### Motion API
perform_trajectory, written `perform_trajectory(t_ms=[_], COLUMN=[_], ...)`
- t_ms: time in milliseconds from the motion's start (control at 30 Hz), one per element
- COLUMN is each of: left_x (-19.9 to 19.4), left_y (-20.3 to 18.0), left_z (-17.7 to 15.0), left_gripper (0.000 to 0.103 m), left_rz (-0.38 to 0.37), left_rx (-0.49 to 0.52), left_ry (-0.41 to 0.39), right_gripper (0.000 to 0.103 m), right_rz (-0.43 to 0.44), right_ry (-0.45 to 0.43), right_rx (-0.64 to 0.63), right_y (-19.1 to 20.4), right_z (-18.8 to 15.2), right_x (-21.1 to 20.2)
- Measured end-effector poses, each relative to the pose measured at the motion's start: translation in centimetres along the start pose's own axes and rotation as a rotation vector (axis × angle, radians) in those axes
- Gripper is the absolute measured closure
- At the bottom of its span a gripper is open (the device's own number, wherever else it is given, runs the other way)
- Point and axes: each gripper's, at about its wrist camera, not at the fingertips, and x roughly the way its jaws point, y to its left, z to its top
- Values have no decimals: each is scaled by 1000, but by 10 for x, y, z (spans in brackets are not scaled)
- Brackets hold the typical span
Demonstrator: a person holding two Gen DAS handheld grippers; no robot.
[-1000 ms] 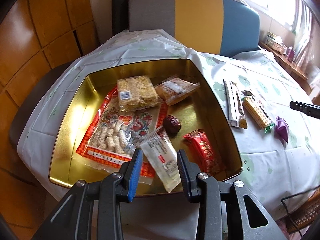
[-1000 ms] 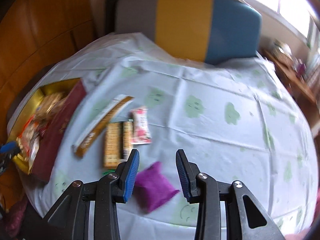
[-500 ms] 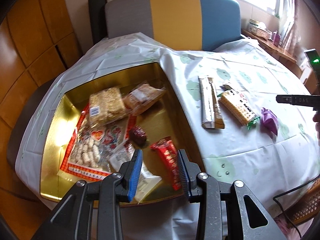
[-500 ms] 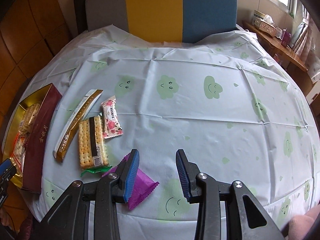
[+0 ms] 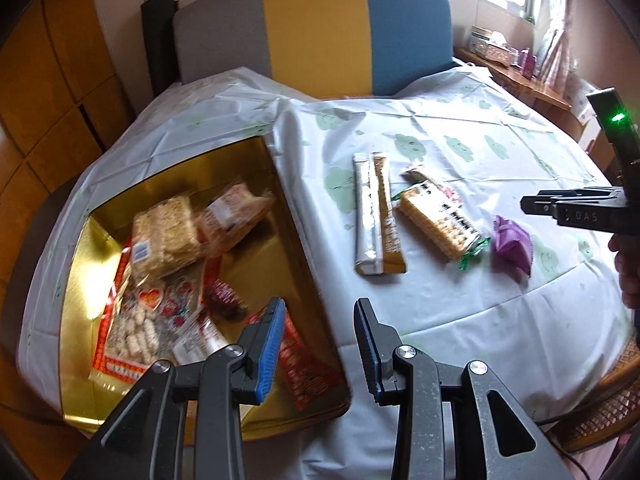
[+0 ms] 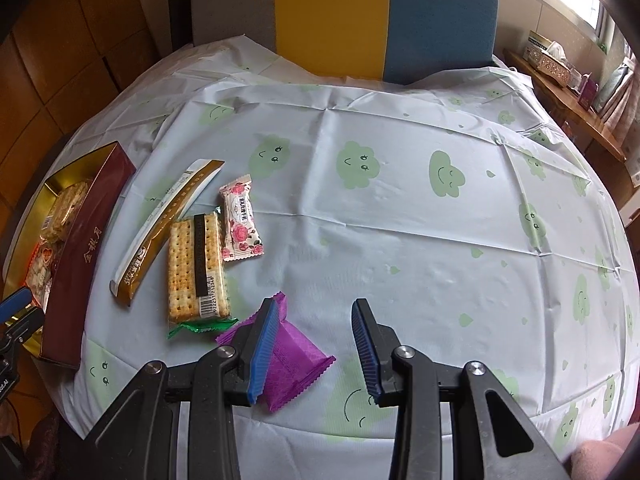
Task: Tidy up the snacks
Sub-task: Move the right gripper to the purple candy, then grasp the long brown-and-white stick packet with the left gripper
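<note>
Right wrist: purple packet (image 6: 294, 364) between open jaws

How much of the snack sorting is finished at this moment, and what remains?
Done: several packets already lie in the gold box, among them a rice cake block and a red packet.

In hand: nothing. Both the left gripper and the right gripper are open; the right one hovers over the purple packet.

Left on the tablecloth: the purple packet, cracker pack, long gold stick and pink rose packet.
</note>
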Motion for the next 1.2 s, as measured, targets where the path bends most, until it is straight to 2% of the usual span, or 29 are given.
perform_trajectory(t_ms=[200, 367, 667, 800, 933, 1200], left_x=[7, 23, 80, 104, 127, 144], left_y=[-12, -26, -48, -56, -56, -59], left_z=[30, 59, 98, 103, 107, 107], left_gripper=[67, 67, 67, 67, 67, 68], left_rz=[-70, -96, -111, -99, -76, -52], left_rx=[29, 73, 106, 139, 129, 133], left_ry=[-6, -3, 105, 142, 177, 182], right_gripper=[65, 65, 65, 65, 65, 65], right_rz=[2, 4, 23, 32, 38, 39], right_ry=[-3, -12, -32, -38, -44, -44], right_rx=[-6, -12, -12, -7, 11, 13], right_y=[2, 3, 4, 3, -1, -1], right_z=[0, 1, 2, 3, 4, 5], right_x=[0, -3, -9, -10, -11, -11])
